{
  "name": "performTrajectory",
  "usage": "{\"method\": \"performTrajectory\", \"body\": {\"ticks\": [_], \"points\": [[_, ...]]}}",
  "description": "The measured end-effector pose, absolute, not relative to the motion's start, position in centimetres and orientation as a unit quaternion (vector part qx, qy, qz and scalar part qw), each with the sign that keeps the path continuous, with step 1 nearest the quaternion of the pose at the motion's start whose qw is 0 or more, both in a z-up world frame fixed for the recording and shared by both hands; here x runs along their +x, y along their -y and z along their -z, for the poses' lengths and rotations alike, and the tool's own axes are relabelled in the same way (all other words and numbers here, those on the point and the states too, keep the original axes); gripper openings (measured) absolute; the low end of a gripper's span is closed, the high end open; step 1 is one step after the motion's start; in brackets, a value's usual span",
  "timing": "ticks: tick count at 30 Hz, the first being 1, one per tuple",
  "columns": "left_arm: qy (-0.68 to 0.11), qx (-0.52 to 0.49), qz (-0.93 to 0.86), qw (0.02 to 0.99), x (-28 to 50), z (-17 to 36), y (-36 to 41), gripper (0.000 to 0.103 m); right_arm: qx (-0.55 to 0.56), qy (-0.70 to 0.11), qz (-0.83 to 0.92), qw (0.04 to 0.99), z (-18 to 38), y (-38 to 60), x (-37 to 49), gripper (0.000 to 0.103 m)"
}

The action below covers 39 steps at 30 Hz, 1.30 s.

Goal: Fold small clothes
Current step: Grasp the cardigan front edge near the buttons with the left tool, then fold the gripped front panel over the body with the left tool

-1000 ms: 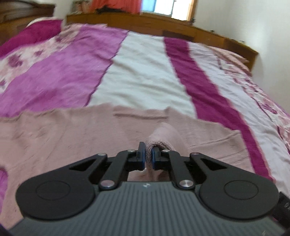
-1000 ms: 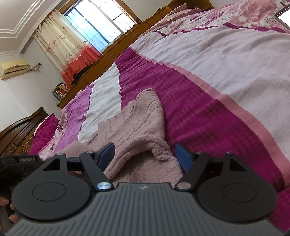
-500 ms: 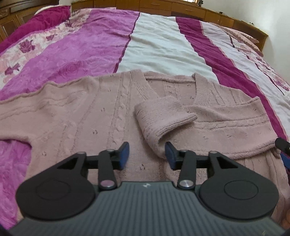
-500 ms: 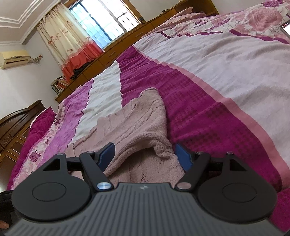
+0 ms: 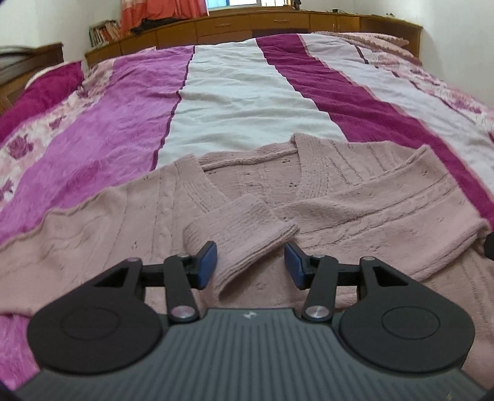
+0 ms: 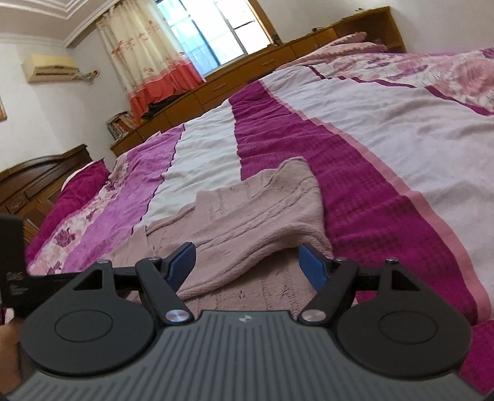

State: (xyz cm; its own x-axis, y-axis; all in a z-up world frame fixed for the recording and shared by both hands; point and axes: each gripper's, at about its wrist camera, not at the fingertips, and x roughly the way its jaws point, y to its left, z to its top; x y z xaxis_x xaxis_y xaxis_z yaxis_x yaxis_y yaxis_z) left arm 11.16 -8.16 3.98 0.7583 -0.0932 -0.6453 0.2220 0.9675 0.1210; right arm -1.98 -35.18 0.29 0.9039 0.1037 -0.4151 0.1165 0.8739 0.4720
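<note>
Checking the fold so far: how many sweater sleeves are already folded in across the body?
1. The right-side sleeve lies folded across the sweater, its cuff at the centre between the open left gripper fingers. The other sleeve runs off-frame left, unfolded.

The sweater (image 5: 324, 197) lies spread on the bedspread (image 5: 240, 92), at its near end. One sleeve is folded across the sweater's chest, its cuff (image 5: 244, 234) near the middle, between the parted fingers of the left gripper (image 5: 250, 263). The right gripper (image 6: 247, 262) hangs over the folded shoulder, apparently not touching it. Behind the bed runs a cabinet (image 5: 278, 21), under the window (image 6: 213, 34).
</note>
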Motion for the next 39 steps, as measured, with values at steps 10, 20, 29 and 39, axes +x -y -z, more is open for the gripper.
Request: {"method": "performTrajectory", "body": {"ticks": [10,20,29,39], "points": [[-0.324,0.010,0.034,0.945,11.0,-5.1,2.9,0.011,0.265,-0.246,0.009,0.932,1.4,35.6,-1.1,0.079],[-0.369,-0.083,-0.009,0.926,9.4,-3.4,-3.5,0.024,0.252,-0.254,0.009,0.934,1.8,35.3,-0.7,0.079],[-0.361,-0.152,-0.002,0.920,9.5,-4.2,-6.6,0.041,0.313,-0.248,-0.002,0.917,1.9,36.5,-0.2,0.079],[-0.380,-0.156,0.022,0.911,12.7,-2.9,-6.3,0.040,0.322,-0.239,0.012,0.916,1.9,37.0,0.9,0.079]]}}
